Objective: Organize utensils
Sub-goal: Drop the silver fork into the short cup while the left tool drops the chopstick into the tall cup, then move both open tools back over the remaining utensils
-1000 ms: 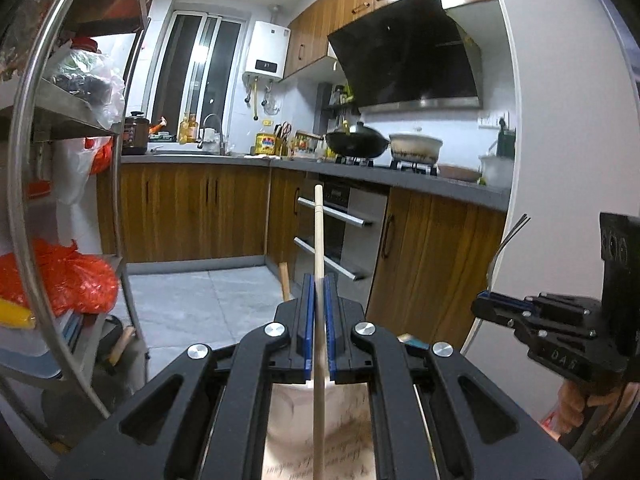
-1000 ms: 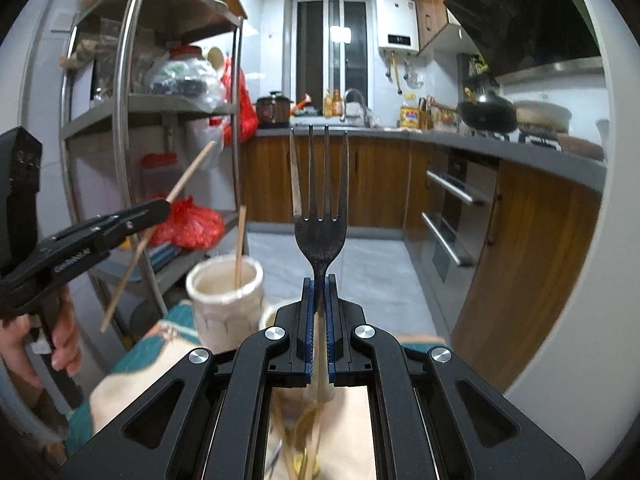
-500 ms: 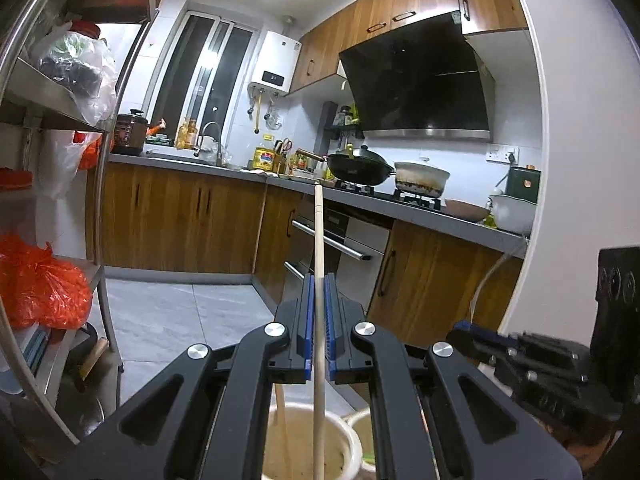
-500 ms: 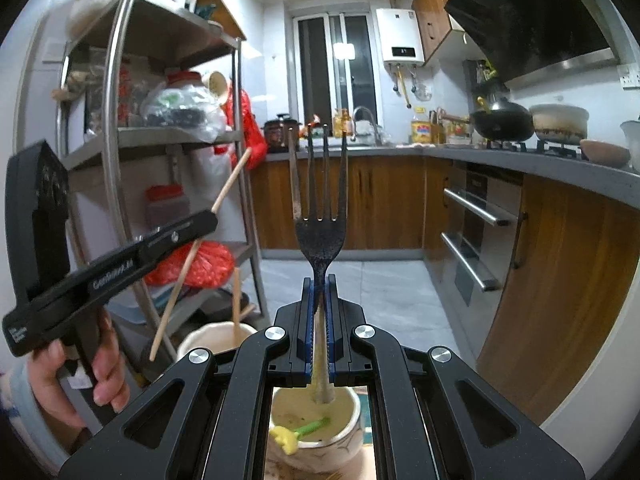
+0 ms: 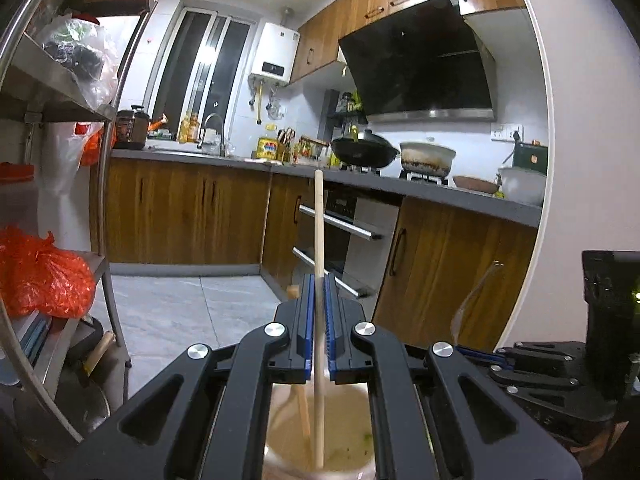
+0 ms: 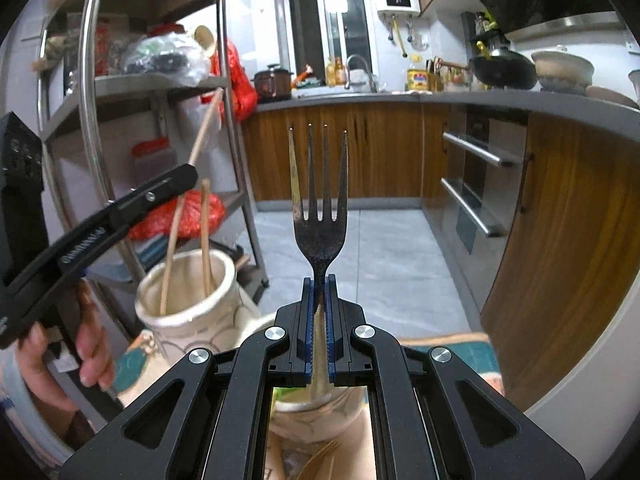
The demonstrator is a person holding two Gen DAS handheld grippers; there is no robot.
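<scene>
My left gripper (image 5: pixel 319 280) is shut on a wooden chopstick (image 5: pixel 318 220) that stands upright. Its lower end reaches inside a cream ceramic jar (image 5: pixel 352 440), beside a second chopstick (image 5: pixel 304 412). From the right wrist view that jar (image 6: pixel 188 312) stands at the left, with the left gripper (image 6: pixel 188 172) holding the slanted chopstick (image 6: pixel 200 144) above it. My right gripper (image 6: pixel 319 280) is shut on the neck of a dark metal fork (image 6: pixel 320 224), tines up. The fork's handle hangs down over a second patterned cup (image 6: pixel 316 420), mostly hidden by the gripper body.
A metal shelf rack (image 6: pixel 92 92) with red bags (image 5: pixel 40 280) stands close on the left. Wooden cabinets and an oven (image 6: pixel 472 184) line the right. Both cups stand on a patterned cloth (image 6: pixel 452 344). More utensils (image 6: pixel 324 456) lie below the right gripper. A hand (image 6: pixel 88 344) grips the left handle.
Both grippers have sunk toward the cups. The chopstick's lower end now sits inside the left jar. The fork's handle has come down over the second cup.
</scene>
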